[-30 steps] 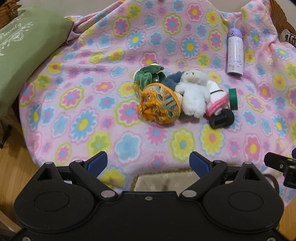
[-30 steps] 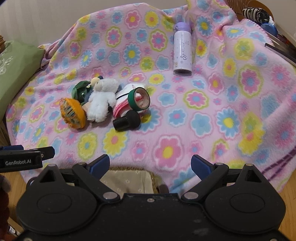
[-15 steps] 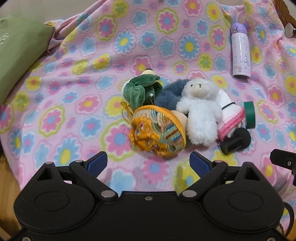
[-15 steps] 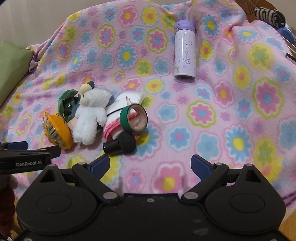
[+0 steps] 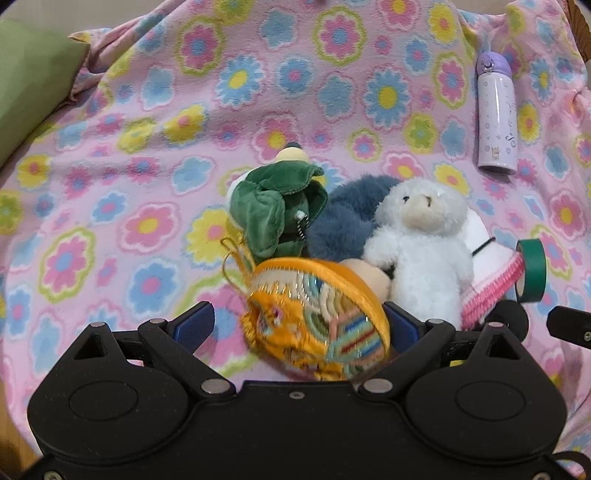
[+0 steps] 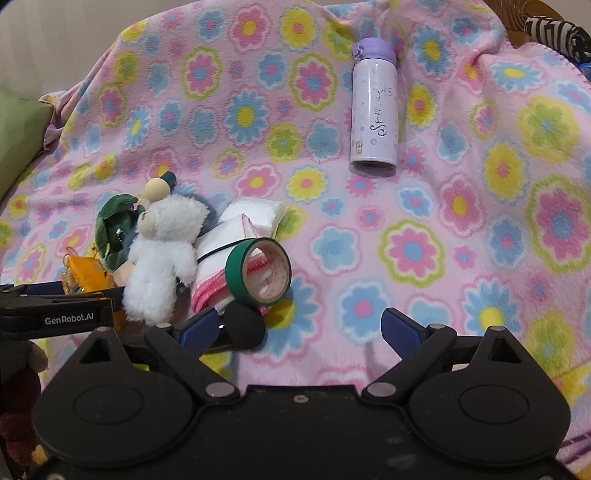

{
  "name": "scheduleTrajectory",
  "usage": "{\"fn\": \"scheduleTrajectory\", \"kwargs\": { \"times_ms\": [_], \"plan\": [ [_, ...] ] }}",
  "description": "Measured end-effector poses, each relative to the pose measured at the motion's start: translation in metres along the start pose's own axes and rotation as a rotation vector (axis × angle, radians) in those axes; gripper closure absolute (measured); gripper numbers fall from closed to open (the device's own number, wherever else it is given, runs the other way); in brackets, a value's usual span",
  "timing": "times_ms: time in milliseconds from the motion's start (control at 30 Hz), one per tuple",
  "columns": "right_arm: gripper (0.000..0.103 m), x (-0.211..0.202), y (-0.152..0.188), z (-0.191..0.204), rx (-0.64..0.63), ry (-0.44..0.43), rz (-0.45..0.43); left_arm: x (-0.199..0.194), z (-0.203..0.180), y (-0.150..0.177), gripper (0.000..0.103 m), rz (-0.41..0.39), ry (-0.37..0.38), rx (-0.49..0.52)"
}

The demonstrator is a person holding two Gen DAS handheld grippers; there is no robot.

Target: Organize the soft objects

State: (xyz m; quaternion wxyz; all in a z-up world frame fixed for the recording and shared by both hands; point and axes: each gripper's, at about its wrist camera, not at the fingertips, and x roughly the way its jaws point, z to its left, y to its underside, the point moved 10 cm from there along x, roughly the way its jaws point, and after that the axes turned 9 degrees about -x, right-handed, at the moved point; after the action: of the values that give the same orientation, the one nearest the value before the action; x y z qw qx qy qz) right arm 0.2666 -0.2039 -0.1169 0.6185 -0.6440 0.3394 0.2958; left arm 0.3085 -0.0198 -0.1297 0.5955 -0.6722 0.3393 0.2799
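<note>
A pile of small things lies on the flowered pink blanket (image 5: 110, 184). It holds an orange embroidered pouch (image 5: 317, 328), a green plush (image 5: 273, 210), a blue-grey furry piece (image 5: 347, 218), a white teddy bear (image 5: 417, 240) and a white-and-pink folded cloth (image 5: 487, 280). My left gripper (image 5: 299, 325) is opening, with the pouch between its fingers but not pinched. My right gripper (image 6: 299, 328) stands open over bare blanket. Its left finger is beside a black cylinder (image 6: 243, 328) and a green tape roll (image 6: 258, 271). The bear (image 6: 162, 254) lies further left.
A purple bottle (image 6: 373, 110) lies on the blanket at the back right. A green pillow (image 5: 26, 81) borders the blanket on the left. A zebra-striped item (image 6: 550, 33) sits at the far right corner. A brown plush (image 6: 18, 387) shows at the right view's lower left edge.
Both grippers have come forward and down toward the pile, which now looks much larger. The orange pouch has come in between the left fingers; the black cylinder now sits by the right gripper's left finger.
</note>
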Motion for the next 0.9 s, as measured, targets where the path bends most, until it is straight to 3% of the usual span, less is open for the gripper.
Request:
{"fn": "scheduleTrajectory", "kwargs": {
  "times_ms": [333,633,900],
  "plan": [
    [0.008,0.028,-0.014,-0.005,-0.017,0.032,-0.005,0.015,-0.014,-0.011,0.007,-0.023,0.072,0.01],
    [0.009,0.053,-0.019,-0.048,0.046,0.103,-0.019,0.031,-0.026,-0.017,0.007,-0.022,0.092,0.038],
    [0.009,0.07,-0.004,-0.077,0.113,0.154,0.04,0.032,-0.027,-0.016,0.007,-0.012,0.099,0.038]
  ]
}}
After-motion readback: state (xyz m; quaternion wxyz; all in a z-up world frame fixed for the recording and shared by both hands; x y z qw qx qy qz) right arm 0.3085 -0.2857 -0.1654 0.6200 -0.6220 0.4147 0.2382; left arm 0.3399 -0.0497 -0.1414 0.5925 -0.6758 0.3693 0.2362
